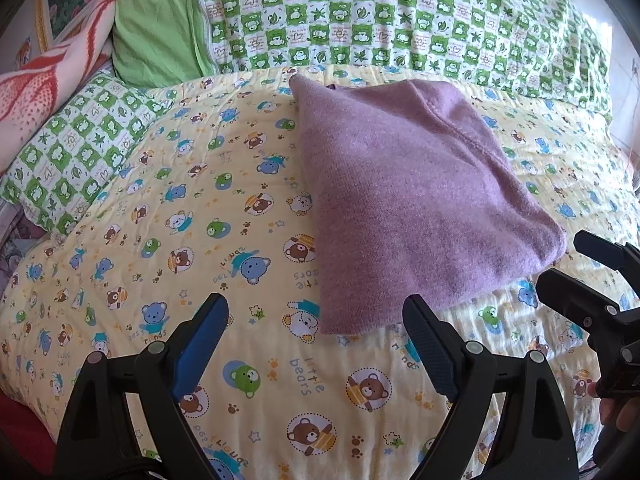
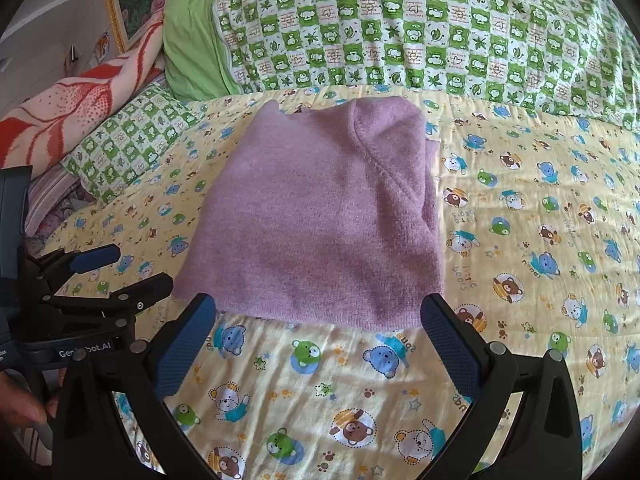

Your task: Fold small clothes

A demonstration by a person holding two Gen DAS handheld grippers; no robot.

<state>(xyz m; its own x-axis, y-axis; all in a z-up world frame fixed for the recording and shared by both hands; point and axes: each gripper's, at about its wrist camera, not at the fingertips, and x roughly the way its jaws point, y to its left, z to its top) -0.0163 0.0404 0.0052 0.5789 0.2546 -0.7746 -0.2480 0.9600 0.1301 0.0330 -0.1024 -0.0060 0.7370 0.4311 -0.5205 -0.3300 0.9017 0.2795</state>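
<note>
A purple knit garment [image 1: 412,200] lies folded into a compact rectangle on the yellow bear-print quilt [image 1: 200,208]; it also shows in the right wrist view [image 2: 320,220]. My left gripper [image 1: 316,320] is open and empty, just in front of the garment's near left corner. My right gripper [image 2: 318,320] is open and empty, its fingers either side of the garment's near edge, not touching it. The right gripper shows at the right edge of the left wrist view [image 1: 576,264], and the left gripper at the left edge of the right wrist view [image 2: 132,268].
A green checked blanket [image 2: 420,32] lies across the back of the bed. A green checked pillow [image 1: 76,148] and a red-and-white blanket [image 1: 48,80] lie at the left. Bare quilt [image 2: 540,208] spreads to the garment's right.
</note>
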